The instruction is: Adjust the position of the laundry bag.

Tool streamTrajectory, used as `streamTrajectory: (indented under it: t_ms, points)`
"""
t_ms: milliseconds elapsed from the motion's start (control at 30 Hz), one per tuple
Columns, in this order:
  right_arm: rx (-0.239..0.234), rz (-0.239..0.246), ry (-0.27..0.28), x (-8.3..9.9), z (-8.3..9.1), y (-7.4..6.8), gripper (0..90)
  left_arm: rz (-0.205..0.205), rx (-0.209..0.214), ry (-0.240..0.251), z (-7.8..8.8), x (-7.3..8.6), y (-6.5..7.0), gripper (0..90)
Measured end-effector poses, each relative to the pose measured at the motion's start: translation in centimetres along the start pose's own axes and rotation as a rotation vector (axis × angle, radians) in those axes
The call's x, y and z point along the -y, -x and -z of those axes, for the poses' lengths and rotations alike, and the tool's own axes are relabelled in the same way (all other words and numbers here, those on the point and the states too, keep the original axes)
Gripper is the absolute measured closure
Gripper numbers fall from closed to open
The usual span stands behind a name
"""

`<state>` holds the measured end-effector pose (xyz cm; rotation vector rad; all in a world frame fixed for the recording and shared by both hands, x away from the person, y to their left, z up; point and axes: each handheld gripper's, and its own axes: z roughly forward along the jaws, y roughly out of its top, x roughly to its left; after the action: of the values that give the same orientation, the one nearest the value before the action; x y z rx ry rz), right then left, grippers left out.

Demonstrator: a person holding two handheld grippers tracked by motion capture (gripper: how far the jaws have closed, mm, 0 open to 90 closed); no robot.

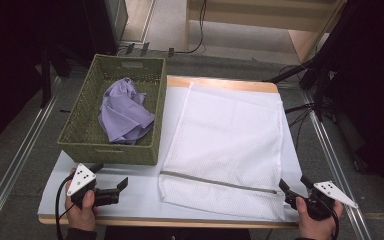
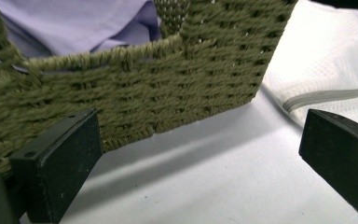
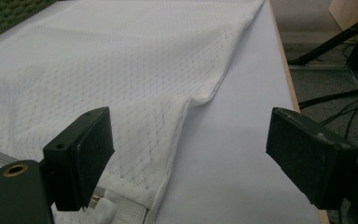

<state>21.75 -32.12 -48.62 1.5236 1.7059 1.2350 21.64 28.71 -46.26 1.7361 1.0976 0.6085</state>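
The mesh bag [image 1: 228, 145] lies mid-frame on the bench [image 1: 135, 197], its zipper running left to right; the right gripper [image 1: 296, 189], wide and empty, is nearer than the left gripper [image 1: 111, 181], also wide.

I can read no text, label, brand, number or sign anywhere here: nothing legible on the basket [image 1: 111, 150], the mesh bag [image 1: 225, 145] or the table [image 1: 130, 195].
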Motion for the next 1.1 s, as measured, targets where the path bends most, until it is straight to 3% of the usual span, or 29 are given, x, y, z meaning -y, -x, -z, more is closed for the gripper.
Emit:
streamTrajectory:
  t_ms: [133, 300, 433, 533, 667, 733, 833, 900, 933, 967, 1033, 1100]
  points:
    - [-0.015, -0.012, 0.017, -0.3, 0.4, 0.0, 15.1, 0.001, 0.005, 0.001, 0.0, -0.2, -0.1, 0.0]
    - [-0.041, 0.019, -0.014, -0.8, 0.0, -0.4, 15.0, 0.014, 0.016, -0.008, -0.1, -0.7, 0.4, 0.0]
    - [-0.041, 0.009, -0.023, -1.6, -0.2, -0.7, 15.0, 0.009, 0.041, -0.036, -0.7, -1.0, 1.5, 0.0]
    - [-0.047, 0.005, -0.015, -2.7, -0.7, -0.5, 16.4, -0.023, 0.079, -0.054, -1.3, -1.5, 3.0, 0.0]
    - [-0.045, 0.033, -0.043, -4.3, -1.8, -0.4, 16.4, -0.035, 0.124, -0.078, -2.4, -2.3, 4.7, 0.0]
    - [-0.039, 0.037, -0.047, -5.6, -2.7, -0.5, 20.2, -0.050, 0.127, -0.084, -2.9, -2.6, 5.6, 0.7]
    - [-0.037, 0.038, -0.069, -7.3, -3.9, -0.4, 27.3, -0.050, 0.120, -0.104, -3.8, -2.9, 6.6, 11.1]
    - [-0.054, 0.036, -0.086, -8.4, -4.9, -0.1, 32.6, -0.053, 0.130, -0.150, -4.6, -2.8, 7.1, 17.4]
    - [-0.050, 0.038, -0.117, -9.4, -5.9, 0.2, 37.3, -0.054, 0.125, -0.165, -4.8, -2.8, 7.3, 27.3]
    - [-0.050, 0.038, -0.117, -9.4, -5.9, 0.2, 37.3, -0.053, 0.118, -0.182, -5.1, -2.8, 7.5, 27.3]
    - [-0.046, 0.028, -0.137, -10.5, -7.2, 0.9, 41.0, -0.025, 0.095, -0.207, -5.6, -2.8, 7.6, 38.5]
    - [-0.018, 0.030, -0.154, -11.3, -8.4, 1.5, 44.2, -0.011, 0.118, -0.214, -6.1, -2.9, 7.7, 42.0]
